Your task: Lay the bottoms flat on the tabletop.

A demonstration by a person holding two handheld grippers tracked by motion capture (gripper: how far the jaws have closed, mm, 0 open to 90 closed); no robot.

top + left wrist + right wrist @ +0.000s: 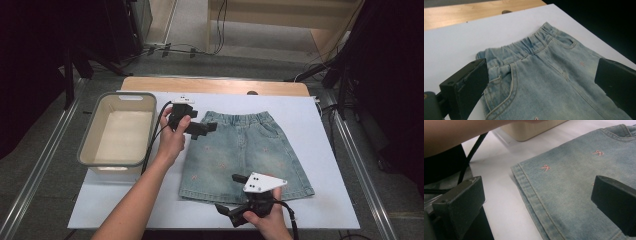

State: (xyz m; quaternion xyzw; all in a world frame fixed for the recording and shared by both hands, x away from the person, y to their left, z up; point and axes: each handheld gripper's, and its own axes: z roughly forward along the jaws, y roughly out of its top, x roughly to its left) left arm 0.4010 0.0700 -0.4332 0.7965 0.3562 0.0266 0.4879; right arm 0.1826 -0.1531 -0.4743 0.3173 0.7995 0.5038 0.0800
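White table (320,130) holds one denim skirt (250,155), one bin (118,131).

Grey floor (35,165), wooden table (215,86), dark surroundings

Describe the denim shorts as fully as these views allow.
The denim shorts are pale, washed blue, with an elastic gathered waistband, front pockets, stitched hems and small pink embroidered motifs. They lie flat and spread on the white sheet, waistband away from the person. The left tongs stand open over the waistband corner, the right tongs open at the near hem.
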